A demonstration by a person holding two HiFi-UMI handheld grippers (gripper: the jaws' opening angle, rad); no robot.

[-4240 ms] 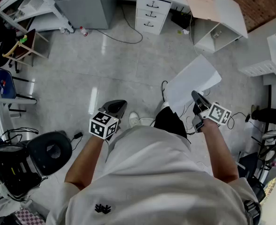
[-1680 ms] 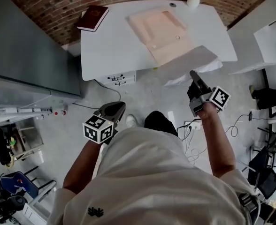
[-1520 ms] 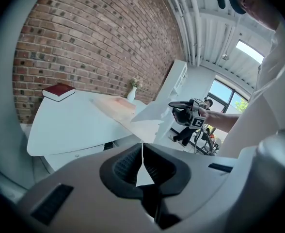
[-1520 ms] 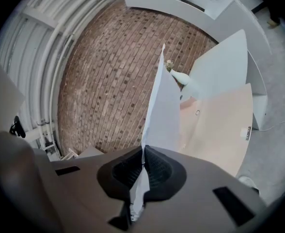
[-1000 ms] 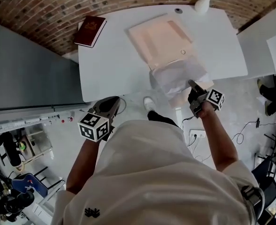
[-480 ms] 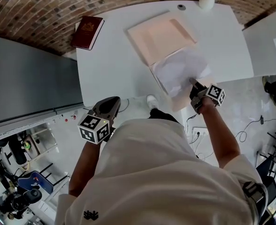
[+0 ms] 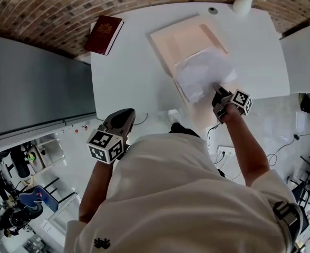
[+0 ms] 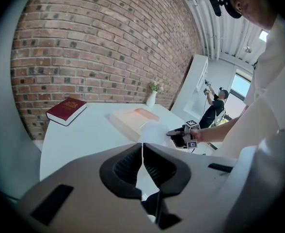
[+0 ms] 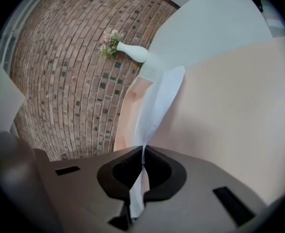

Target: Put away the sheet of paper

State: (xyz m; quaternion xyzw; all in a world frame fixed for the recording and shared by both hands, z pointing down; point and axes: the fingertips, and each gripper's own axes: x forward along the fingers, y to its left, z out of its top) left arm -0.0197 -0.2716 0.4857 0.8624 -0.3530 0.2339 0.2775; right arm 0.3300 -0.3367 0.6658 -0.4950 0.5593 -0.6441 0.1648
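The white sheet of paper [image 7: 202,74] hangs low over the open peach folder [image 7: 184,38] on the white table [image 7: 128,73]. My right gripper [image 7: 216,91] is shut on the sheet's near edge. In the right gripper view the sheet [image 9: 159,106] runs edge-on out of the closed jaws [image 9: 143,152], with the folder [image 9: 225,110] behind it. My left gripper [image 7: 120,123] is shut and holds nothing, off the table's near edge. In the left gripper view its tips [image 8: 142,144] point at the table, with the sheet [image 8: 154,130] ahead.
A dark red book [image 7: 103,34] lies at the table's far left corner. A white vase with flowers [image 7: 245,3] stands at the far right by the brick wall [image 7: 49,15]. A grey cabinet [image 7: 34,83] flanks the left. Cables and a socket strip [image 7: 223,151] lie on the floor.
The person has walked from the open floor up to the table. My right gripper carried the sheet forward and down over the open folder. The left gripper stayed shut and low.
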